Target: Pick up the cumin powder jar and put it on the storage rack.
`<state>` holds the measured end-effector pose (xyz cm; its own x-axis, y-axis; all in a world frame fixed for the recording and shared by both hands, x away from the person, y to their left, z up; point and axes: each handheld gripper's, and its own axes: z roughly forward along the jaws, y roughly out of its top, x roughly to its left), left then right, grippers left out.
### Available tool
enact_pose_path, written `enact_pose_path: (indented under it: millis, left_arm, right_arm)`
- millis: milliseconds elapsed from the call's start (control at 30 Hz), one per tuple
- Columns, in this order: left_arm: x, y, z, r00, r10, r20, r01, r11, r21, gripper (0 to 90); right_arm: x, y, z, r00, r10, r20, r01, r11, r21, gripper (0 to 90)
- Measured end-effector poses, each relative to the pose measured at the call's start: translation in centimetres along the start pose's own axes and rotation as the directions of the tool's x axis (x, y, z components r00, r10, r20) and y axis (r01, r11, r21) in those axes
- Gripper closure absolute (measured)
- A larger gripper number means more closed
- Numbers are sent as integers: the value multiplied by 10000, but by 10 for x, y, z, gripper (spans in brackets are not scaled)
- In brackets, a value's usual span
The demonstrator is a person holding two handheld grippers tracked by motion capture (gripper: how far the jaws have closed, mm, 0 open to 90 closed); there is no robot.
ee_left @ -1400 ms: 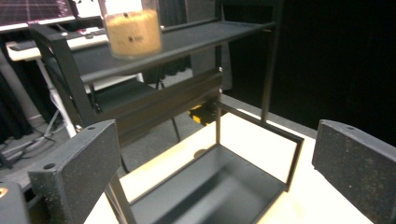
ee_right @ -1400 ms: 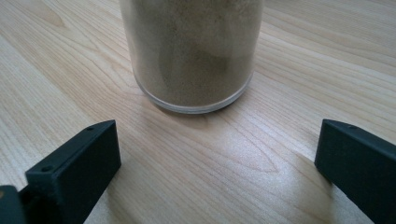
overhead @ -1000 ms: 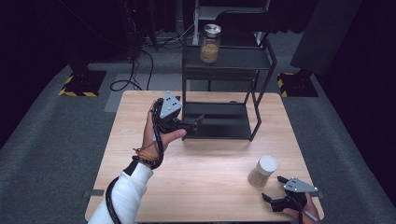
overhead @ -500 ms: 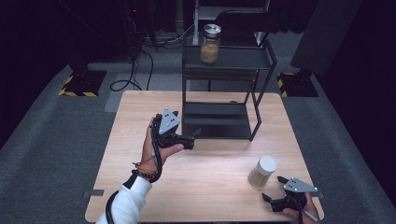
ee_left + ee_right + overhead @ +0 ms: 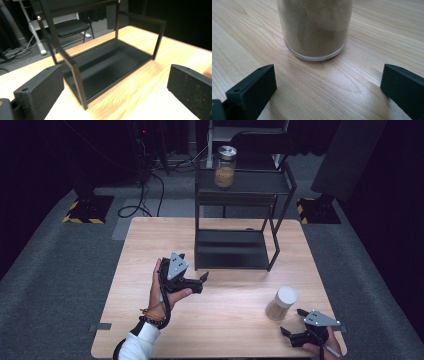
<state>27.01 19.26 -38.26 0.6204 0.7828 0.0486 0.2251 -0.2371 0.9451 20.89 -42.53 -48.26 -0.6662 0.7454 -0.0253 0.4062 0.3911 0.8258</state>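
While both stand spread and empty, the right claw [image 5: 291,324] faces the jar [image 5: 281,303].

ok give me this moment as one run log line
left hand-held gripper: open, near rack | right hand-held gripper: open, facing jar, not touching | second jar: on rack top

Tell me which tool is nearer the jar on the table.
Right. The right tool sits just short of the jar, open; the left tool is across the table by the black rack.
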Motion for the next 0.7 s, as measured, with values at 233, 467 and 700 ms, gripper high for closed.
enact_pose_path:
  millis: [233, 467, 700]
  left_arm:
    - [-5, -19, 2, 10000, -51, -20, 51, 9998, 173, 6]
    - [-11, -37, 5, 10000, -41, -85, 45, 9986, 529, 6]
    - [-15, -56, 5, 9998, -197, -67, 202, 9960, 866, 6]
  right_arm:
    - [0, 0, 0, 10000, -13, -10, 13, 10000, -4, 0]
    - [0, 0, 0, 10000, -9, -14, 9, 10000, 3, 0]
    - [0, 0, 0, 10000, -8, -16, 8, 10000, 5, 0]
